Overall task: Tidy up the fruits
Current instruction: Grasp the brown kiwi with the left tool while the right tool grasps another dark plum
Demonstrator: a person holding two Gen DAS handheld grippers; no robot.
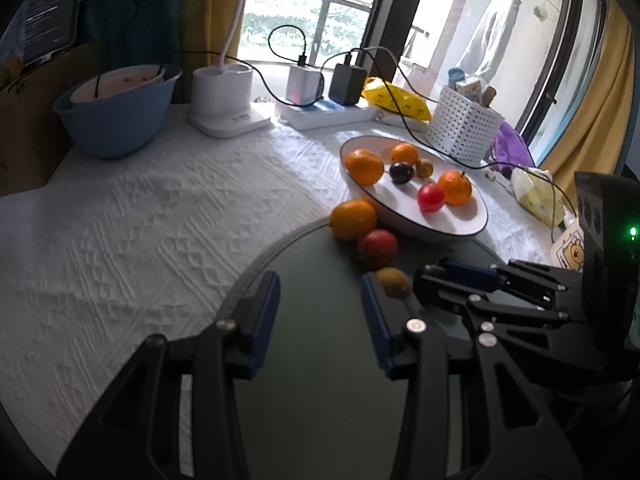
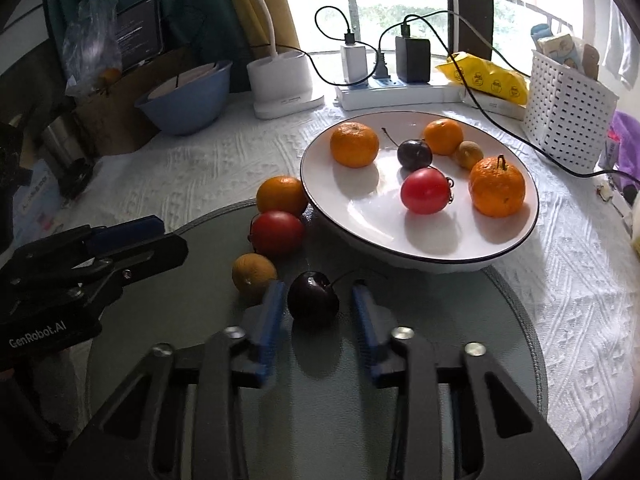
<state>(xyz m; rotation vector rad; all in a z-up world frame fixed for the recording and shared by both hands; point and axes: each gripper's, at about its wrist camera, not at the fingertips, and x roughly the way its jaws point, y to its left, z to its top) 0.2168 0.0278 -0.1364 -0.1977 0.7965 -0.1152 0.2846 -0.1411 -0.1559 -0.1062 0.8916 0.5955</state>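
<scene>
Cherry (image 2: 313,297) sits between our right gripper (image 2: 316,304) pads on the mat (image 2: 460,344), stem aimed right and away toward the plate (image 2: 360,236); a gap shows on each side, so nothing is gripped. Our left gripper (image 1: 320,316) hangs narrow and empty. Beyond lie longan (image 2: 253,273), tomato (image 2: 277,233) and orange (image 2: 281,195).

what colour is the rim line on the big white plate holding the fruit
A thin dark, near-black line rings the white plate; it shows best in the right wrist view.
</scene>
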